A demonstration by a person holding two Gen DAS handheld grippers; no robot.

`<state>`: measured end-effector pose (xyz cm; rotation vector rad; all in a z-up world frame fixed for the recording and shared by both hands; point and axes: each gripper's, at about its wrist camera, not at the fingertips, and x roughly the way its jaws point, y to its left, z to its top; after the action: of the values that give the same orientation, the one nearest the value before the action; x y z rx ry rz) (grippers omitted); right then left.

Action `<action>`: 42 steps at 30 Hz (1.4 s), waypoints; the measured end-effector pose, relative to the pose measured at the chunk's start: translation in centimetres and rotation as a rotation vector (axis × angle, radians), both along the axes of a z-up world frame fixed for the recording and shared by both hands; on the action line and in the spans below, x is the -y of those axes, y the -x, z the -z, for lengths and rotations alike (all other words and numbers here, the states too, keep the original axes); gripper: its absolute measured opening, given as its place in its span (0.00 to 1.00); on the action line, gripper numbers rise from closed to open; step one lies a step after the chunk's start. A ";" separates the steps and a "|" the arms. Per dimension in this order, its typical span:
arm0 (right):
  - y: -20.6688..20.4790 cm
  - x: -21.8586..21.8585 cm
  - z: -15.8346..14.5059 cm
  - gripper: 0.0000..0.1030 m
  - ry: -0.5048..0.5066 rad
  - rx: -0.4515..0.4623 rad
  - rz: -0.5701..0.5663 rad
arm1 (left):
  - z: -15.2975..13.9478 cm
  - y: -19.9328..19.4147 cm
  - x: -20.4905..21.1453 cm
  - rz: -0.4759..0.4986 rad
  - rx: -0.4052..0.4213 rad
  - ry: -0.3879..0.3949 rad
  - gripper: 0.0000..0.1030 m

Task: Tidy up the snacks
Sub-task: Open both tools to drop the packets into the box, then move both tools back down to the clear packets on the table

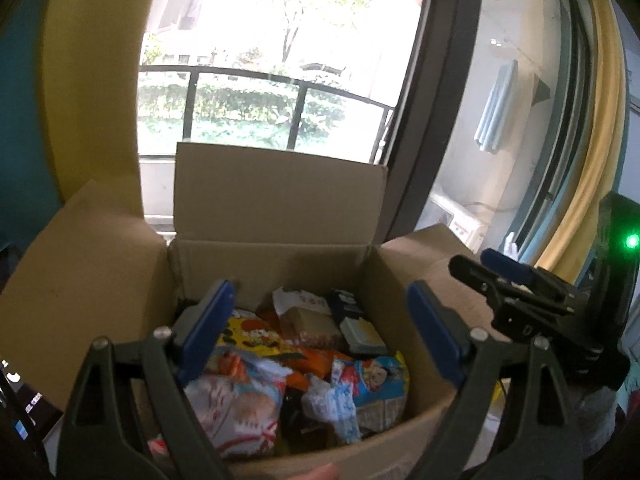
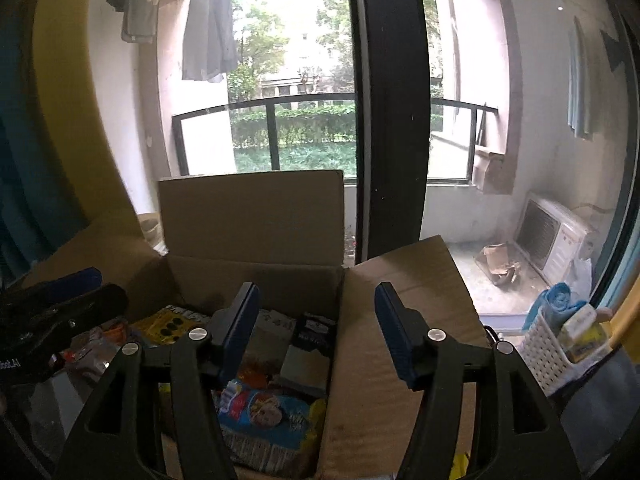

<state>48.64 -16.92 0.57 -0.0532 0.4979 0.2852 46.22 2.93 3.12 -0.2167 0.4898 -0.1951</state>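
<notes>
While both grippers' jaws gape empty, snack-filled cardboard box [image 1: 276, 268], balcony window [image 2: 292, 80] behind.

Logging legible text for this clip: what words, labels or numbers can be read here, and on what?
"botAI", partial, cut by the picture's edge: on the left tongs body.
Yellow packet: bold black print, too blurred.
Dark packet: white print, too blurred.
Blue packet: print too blurred.
Cardboard box: no text.
</notes>
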 end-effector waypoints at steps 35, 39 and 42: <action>17.7 3.0 0.8 0.62 0.026 -0.040 -0.033 | 4.0 15.1 1.2 0.009 -0.086 -0.069 0.88; 16.9 4.4 4.2 0.62 -0.018 -0.123 -0.036 | 7.2 14.3 1.7 0.002 -0.162 -0.091 0.88; 15.6 5.1 7.5 0.62 -0.041 -0.201 -0.032 | 9.8 13.5 2.1 -0.008 -0.222 -0.115 0.88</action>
<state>33.09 -22.06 -6.96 0.0079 0.6905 0.3337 32.74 0.81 -6.67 -0.1276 0.7184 -0.1353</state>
